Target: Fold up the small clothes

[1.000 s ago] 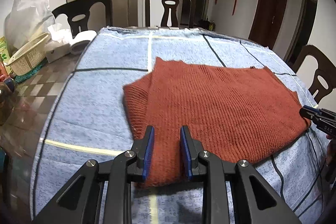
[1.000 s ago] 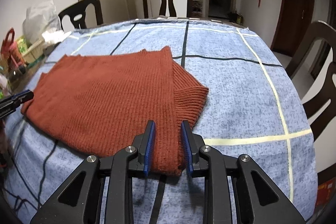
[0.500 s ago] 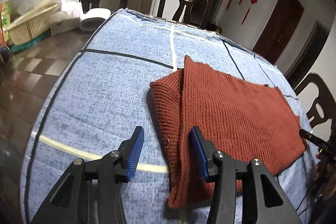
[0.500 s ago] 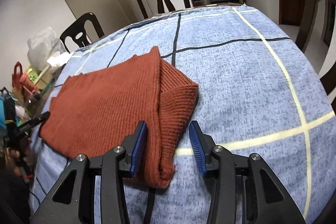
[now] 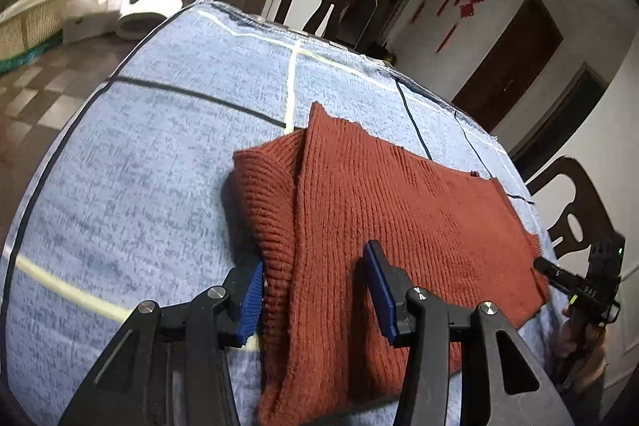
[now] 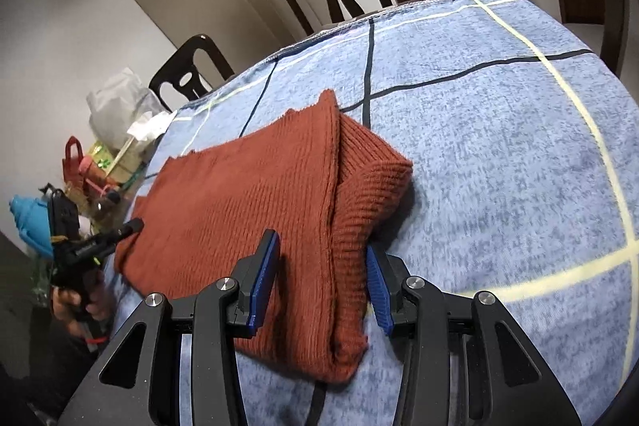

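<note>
My left tool (image 5: pixel 315 290) and right tool (image 6: pixel 321 282), both spread, straddle opposite ends of the rust knit sweater (image 5: pixel 383 210) on the table (image 5: pixel 159 154); pinching only the top layer would undo the fold

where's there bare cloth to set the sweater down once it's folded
Bare cloth lies right of the sweater, and more between its left edge and the basket. That basket end is crowded with bags.
</note>
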Motion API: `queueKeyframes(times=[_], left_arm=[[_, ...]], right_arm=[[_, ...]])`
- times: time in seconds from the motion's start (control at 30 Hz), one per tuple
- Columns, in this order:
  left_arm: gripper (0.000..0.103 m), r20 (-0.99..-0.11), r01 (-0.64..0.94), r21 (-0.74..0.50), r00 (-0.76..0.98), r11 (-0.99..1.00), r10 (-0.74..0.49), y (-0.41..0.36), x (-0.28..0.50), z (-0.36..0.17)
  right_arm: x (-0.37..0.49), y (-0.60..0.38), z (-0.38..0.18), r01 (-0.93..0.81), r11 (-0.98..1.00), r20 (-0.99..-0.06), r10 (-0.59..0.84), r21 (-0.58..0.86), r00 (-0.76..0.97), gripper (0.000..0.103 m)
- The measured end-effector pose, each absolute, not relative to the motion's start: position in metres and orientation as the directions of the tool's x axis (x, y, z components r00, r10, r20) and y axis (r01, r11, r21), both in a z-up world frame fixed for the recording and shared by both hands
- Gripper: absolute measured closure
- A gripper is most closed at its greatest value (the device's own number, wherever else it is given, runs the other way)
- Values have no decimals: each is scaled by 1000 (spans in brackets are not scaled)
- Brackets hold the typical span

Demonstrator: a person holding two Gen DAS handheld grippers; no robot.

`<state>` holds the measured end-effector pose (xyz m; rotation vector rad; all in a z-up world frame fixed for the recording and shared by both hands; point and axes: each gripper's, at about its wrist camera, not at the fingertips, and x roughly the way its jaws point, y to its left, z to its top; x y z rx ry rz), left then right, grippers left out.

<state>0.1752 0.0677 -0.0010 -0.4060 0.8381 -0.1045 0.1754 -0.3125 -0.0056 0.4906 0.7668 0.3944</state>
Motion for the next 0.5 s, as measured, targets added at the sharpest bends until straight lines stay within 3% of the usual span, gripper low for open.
queueKeyframes(times=[0.1,0.13,0.2,0.23,0.3,0.5], left_arm=[[55,-703,-86,-386,672,918,-233,65,183,0],[65,-708,-92,-373,671,923,-220,64,184,0],[75,-717,-98,-360,665,928,-208,62,185,0],[82,-716,-96,-360,666,928,-209,61,185,1],[87,-719,-89,-349,664,933,-206,60,186,5],[89,-697,-39,-366,674,930,-245,62,183,37]], right_arm=[[181,-309,-4,-150,822,-571,500,549,652,60],[182,-307,-3,-150,825,-576,498,545,648,61],[183,-306,-2,-139,824,-584,498,550,642,85],[183,-307,-1,-136,821,-581,499,555,642,86],[181,-307,5,-135,822,-578,496,554,648,88],[167,-305,41,-173,808,-540,518,562,663,89]])
